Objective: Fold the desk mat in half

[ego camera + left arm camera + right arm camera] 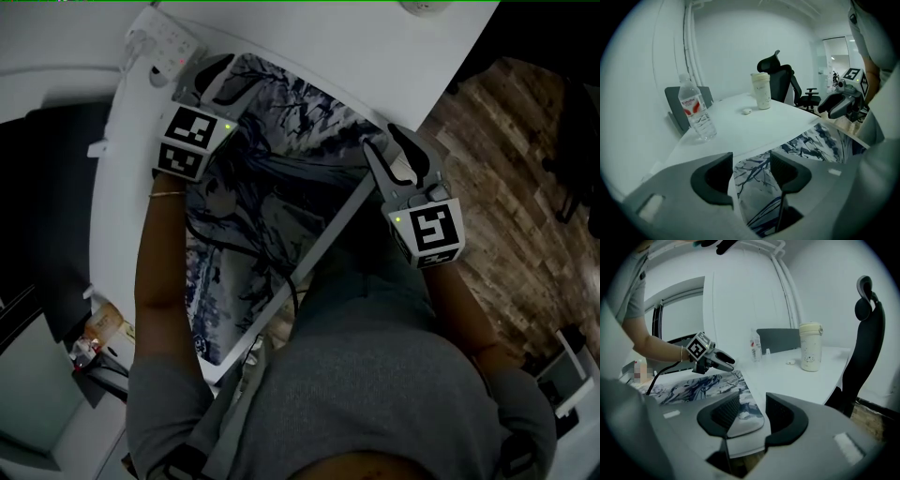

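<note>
The desk mat (272,211), printed in blue and white, lies on the white desk (375,47). My left gripper (217,77) is at the mat's far left corner. In the left gripper view its jaws (752,164) stand open, with the mat's edge (754,176) running between them and the pads off it. My right gripper (392,150) is at the mat's right corner by the desk's edge. It is open (752,411) too, and the rounded mat corner (743,420) lies between its jaws. Each gripper sees the other: the right gripper (839,103), the left gripper (717,361).
A water bottle (696,112), a pale tumbler (761,90) and a small white object (747,111) stand on the desk beyond the mat. A power strip (164,42) lies at the far left corner. A black office chair (865,333) stands past the desk over a wood floor (506,169).
</note>
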Motion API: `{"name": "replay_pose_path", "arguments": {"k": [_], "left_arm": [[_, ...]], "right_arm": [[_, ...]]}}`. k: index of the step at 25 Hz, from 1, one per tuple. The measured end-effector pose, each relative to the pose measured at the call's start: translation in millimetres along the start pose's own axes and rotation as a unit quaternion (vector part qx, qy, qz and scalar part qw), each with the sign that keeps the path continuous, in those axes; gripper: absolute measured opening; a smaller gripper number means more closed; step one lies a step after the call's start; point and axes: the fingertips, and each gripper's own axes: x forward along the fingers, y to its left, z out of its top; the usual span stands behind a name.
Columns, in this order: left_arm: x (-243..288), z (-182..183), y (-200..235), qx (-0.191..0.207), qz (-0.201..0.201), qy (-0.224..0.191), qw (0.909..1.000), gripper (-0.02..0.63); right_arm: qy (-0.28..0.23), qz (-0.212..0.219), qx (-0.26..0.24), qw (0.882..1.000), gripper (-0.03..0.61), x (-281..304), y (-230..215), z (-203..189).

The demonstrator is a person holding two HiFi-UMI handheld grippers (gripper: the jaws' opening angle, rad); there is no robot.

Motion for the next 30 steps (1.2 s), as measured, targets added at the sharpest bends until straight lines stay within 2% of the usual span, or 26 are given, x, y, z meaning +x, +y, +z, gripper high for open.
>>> {"name": "replay_pose_path", "arguments": {"k": [3,8,11,16,19,24,30], "left_arm": [[10.2,-10.5,3.9,-0.007,-0.021,0.016,0.9996,0.261],[25.5,-19.9,4.6,-0.013,-0.058,0.037,0.9975,0.266],[28.7,-19.9,10.0,-0.021,-0.072,0.040,0.9964,0.302],[37.5,-19.9,8.2,-0.023,-0.132,0.067,0.9888,0.299],[38.5,-20.7,2.8,-0.036,-0.162,0.075,0.9833,0.265],[37.7,-19.8,1.6,-0.037,-0.161,0.074,0.9835,0.252],[35.6,-20.1,-4.2,-0.039,-0.159,0.079,0.9833,0.194]], "right_arm": [[0.020,-0.009,-0.008,1.000,0.172,4.9,-3.7,-12.4],[0.038,0.000,-0.024,0.999,0.198,11.3,5.5,-23.4],[0.055,0.003,-0.023,0.998,0.206,16.1,11.6,-30.2],[0.070,-0.003,-0.030,0.997,0.224,20.6,10.4,-34.6],[0.074,-0.007,-0.024,0.997,0.242,22.5,7.5,-34.1],[0.072,-0.010,-0.013,0.997,0.234,25.4,10.1,-32.7],[0.081,0.008,-0.021,0.996,0.147,23.9,14.2,-34.0]]}}
